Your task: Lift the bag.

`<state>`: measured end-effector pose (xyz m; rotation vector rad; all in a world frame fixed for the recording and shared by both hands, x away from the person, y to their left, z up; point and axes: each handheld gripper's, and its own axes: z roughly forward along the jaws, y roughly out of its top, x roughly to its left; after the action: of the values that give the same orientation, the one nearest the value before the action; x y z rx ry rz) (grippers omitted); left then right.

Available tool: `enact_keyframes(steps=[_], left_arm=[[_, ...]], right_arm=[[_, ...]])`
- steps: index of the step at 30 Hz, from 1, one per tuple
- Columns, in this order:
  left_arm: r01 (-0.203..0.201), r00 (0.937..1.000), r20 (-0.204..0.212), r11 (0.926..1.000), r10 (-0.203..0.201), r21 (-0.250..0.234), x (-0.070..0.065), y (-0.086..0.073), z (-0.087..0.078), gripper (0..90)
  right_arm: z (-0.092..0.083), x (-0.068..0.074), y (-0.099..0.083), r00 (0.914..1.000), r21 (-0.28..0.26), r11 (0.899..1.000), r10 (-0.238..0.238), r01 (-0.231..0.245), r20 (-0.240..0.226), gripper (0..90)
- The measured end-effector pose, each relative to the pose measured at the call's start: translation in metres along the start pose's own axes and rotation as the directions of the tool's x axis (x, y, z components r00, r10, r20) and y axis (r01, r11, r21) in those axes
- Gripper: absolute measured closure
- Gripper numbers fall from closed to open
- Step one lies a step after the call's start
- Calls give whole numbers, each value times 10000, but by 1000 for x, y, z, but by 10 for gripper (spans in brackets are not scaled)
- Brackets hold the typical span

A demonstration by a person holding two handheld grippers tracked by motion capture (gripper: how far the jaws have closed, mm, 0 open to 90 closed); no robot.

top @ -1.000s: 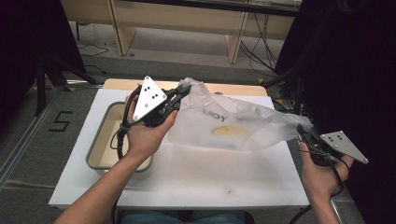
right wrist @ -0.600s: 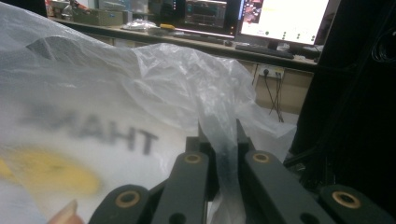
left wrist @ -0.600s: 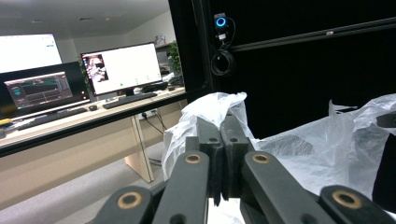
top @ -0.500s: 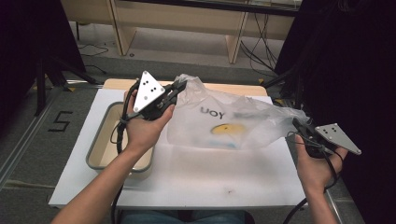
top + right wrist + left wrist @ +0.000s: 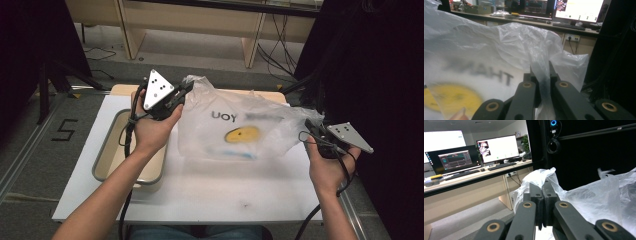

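Plastic bag (image 5: 240, 132) stretched over table's (image 5: 200, 190) far half; left gripper (image 5: 184, 90) & right gripper (image 5: 309, 127) each pinching an end.

A plastic bag (image 5: 240, 132) hangs stretched above the table (image 5: 215, 195) centre. A tray (image 5: 107, 160) lies at nine o'clock of it, on the table's left part.

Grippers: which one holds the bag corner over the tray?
The left gripper, clamped on the plastic bag by the beige tray; the right gripper grips the far corner.
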<state>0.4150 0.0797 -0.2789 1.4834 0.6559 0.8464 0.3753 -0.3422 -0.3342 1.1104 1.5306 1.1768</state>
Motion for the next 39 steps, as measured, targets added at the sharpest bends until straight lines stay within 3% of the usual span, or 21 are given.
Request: enact_keyframes(steps=[19, 39], left_arm=[[103, 9992, -395, 9968, -72, 792, 10, -19, 25, 891], [232, 9968, -788, 9871, -108, 1583, 21, -39, 46, 890]], right_arm=[[38, 13, 0, 9999, 387, 9992, 142, -141, -42, 900], [68, 12, -7, 9987, 1001, 9939, 484, -468, -135, 898]])
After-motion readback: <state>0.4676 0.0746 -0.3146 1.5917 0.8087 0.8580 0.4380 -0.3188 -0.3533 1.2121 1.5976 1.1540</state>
